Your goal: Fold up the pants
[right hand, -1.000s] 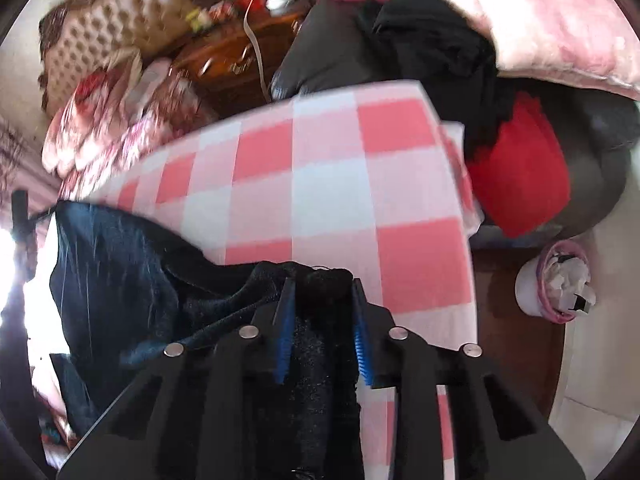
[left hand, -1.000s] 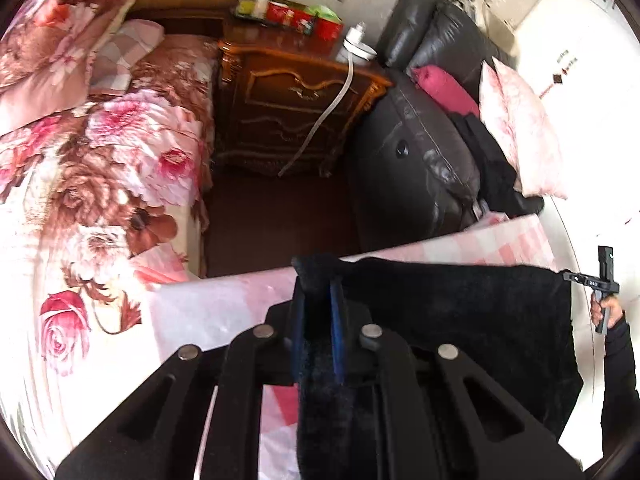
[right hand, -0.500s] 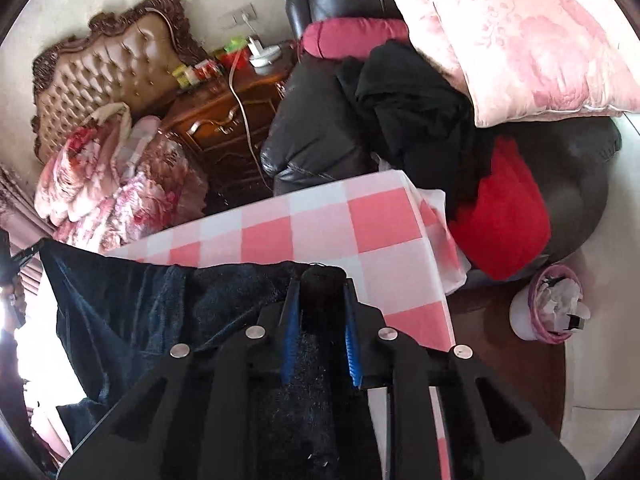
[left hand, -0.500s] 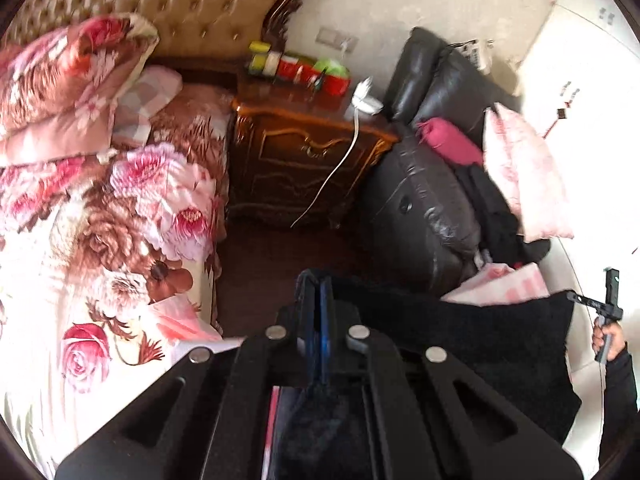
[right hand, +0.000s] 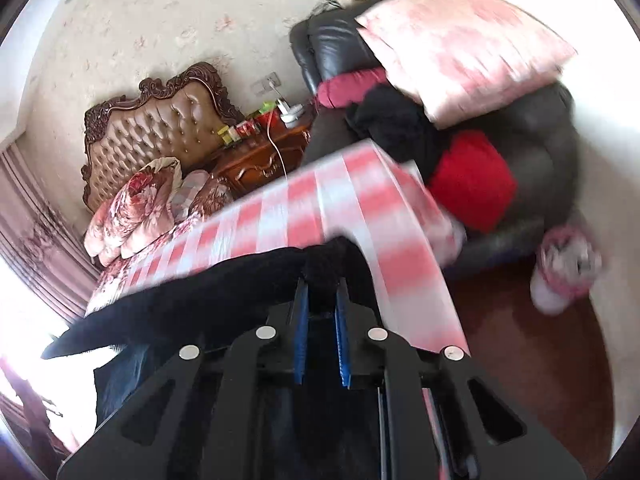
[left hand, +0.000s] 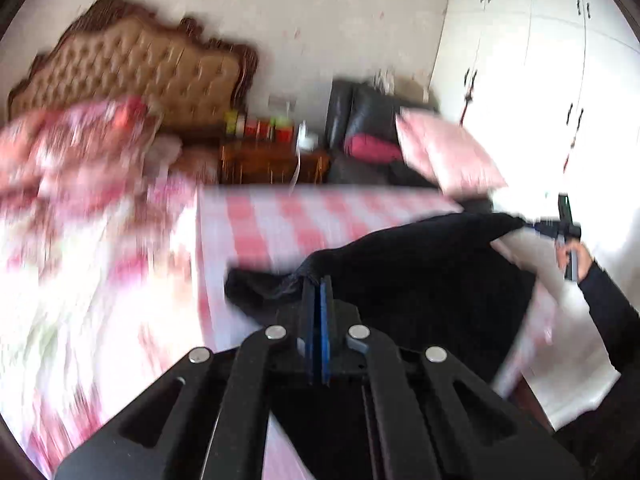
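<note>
Swung up and across since earlier frame: black pants (left hand: pixel 420 264), spread over checked cloth (left hand: pixel 280 216). Left gripper (left hand: pixel 316 292), right gripper (right hand: pixel 322 296), at 6 o'clock: both clenched on fabric. Fold not yet made.

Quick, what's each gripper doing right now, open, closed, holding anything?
Left gripper: closed on an edge of the black pants.
Right gripper: closed on a bunched edge of the same pants.

Each fisheye camera sits close behind its own hand-held gripper, left (left hand: pixel 316 280) and right (right hand: pixel 322 284), looking forward and down over the checked bench (left hand: pixel 280 216). Both views share the bench, tufted headboard (right hand: pixel 160 128), nightstand (left hand: pixel 272 160) and black sofa (right hand: pixel 332 44).
</note>
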`<state>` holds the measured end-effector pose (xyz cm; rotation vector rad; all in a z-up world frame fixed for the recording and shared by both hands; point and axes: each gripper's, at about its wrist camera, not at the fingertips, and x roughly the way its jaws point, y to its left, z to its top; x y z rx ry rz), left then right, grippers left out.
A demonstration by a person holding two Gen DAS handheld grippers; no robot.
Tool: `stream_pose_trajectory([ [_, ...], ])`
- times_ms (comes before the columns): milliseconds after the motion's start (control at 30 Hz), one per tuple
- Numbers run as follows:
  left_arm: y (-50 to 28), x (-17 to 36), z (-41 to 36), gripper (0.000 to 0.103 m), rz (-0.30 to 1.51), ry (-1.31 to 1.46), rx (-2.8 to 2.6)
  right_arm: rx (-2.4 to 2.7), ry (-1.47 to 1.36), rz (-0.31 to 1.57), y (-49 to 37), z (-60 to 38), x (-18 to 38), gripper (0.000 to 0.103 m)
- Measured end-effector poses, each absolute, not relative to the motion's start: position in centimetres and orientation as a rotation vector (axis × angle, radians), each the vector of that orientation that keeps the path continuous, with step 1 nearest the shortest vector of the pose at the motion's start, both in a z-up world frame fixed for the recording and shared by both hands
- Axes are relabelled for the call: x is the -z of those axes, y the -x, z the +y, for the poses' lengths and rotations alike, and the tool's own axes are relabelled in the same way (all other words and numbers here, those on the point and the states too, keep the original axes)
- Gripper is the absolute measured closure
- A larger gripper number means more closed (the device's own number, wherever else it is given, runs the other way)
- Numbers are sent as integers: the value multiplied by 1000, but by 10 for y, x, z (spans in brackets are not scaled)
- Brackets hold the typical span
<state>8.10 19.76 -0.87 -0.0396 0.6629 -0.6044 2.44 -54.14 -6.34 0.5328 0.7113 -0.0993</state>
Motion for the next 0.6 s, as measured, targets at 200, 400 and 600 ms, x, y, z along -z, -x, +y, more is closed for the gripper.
stream_pose_trajectory([
  [200, 23, 124, 197, 82, 892, 108, 507, 152, -560, 857, 39, -534, 117, 87],
  [400, 56, 122, 216, 41, 843, 311, 462, 226, -589, 882, 66, -539, 123, 81],
  [600, 55, 134, 246, 43, 837, 814, 458, 137, -649, 836, 65, -532, 112, 14],
])
